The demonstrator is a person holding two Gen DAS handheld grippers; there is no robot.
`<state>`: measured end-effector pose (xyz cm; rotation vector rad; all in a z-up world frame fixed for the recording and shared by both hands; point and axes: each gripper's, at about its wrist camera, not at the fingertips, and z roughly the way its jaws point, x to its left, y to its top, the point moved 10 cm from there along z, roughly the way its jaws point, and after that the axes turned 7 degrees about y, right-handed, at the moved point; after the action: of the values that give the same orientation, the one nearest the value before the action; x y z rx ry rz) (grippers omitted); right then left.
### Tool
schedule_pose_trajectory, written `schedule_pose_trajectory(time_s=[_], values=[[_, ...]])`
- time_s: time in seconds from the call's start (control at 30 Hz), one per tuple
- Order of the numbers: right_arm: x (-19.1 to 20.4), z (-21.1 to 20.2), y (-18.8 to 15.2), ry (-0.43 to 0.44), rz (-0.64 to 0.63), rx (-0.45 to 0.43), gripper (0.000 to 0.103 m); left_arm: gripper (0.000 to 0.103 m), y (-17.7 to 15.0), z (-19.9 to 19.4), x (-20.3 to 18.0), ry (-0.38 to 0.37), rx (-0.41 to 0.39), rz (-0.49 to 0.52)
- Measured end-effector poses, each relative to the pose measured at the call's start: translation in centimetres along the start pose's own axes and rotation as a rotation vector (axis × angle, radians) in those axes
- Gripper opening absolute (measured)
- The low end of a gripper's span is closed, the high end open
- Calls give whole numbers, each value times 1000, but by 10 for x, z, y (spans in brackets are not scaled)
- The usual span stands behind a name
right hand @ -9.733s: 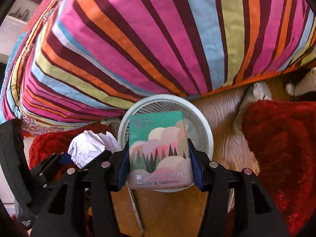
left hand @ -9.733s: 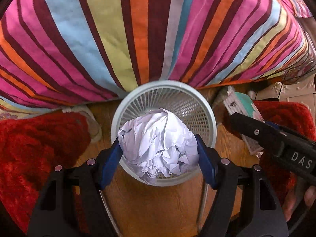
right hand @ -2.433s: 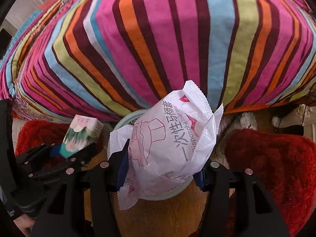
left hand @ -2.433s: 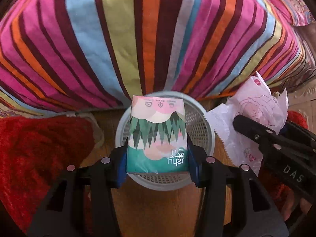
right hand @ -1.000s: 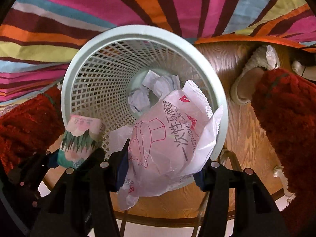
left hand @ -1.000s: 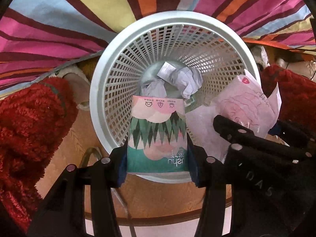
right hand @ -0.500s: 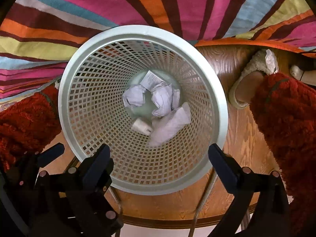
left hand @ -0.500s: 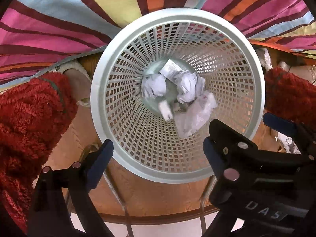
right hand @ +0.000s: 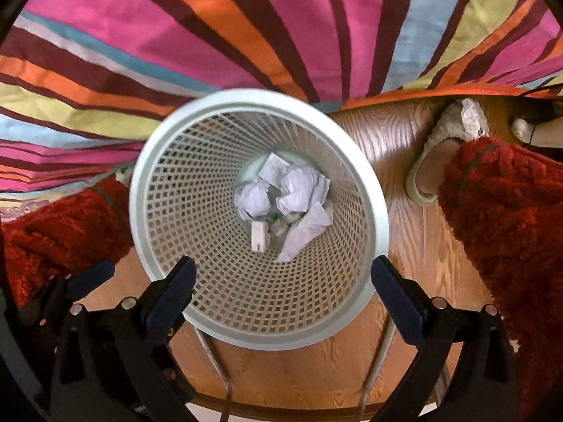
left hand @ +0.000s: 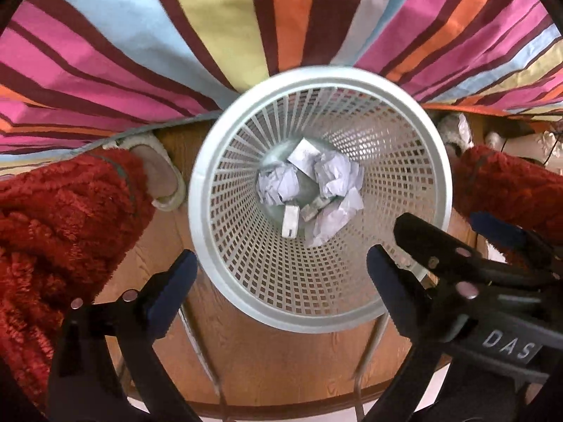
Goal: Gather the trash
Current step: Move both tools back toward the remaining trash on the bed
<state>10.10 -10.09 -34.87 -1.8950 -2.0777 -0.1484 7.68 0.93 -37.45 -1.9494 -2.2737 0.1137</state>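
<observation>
A pale mesh waste basket (left hand: 225, 246) (right hand: 165, 246) stands on the wooden floor below both grippers. At its bottom lie crumpled white paper balls (left hand: 336, 172) (right hand: 299, 184), a tissue pack on its end (left hand: 290, 221) (right hand: 259, 235) and a white plastic wrapper (left hand: 334, 219) (right hand: 306, 228). My left gripper (left hand: 281, 277) is open and empty above the basket's near rim. My right gripper (right hand: 279, 281) is open and empty too, and shows at the right of the left wrist view (left hand: 468, 274).
A bed with a striped cover (left hand: 246, 17) (right hand: 281, 17) rises behind the basket. Red fuzzy sleeves or legs (left hand: 52, 228) (right hand: 503, 228) flank it, with pale slippers (left hand: 162, 176) (right hand: 447, 147) on the wooden floor (right hand: 404, 239).
About a second ago the left gripper held the tissue pack and the right held the plastic wrapper; both opened and the items dropped into the basket. Both grippers have since drawn back slightly.
</observation>
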Motion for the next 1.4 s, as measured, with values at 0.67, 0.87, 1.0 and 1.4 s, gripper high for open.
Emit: schedule_pose_trajectory(time_s=[0.67,0.87,1.0,1.4], values=[[40,-141,18,123,-167,-591,95,96,21,-112,10,-97,-373,-77],[53,-196,22,150,-216,-749,95,96,27,-189,19,-70,-644,-60],[64,-243,28,100,-277,-884,95,96,34,-235,27,-11,-801,-40],[86,-325,63,108,-352,-1024,95,96,73,-314,20,-8,-945,7]])
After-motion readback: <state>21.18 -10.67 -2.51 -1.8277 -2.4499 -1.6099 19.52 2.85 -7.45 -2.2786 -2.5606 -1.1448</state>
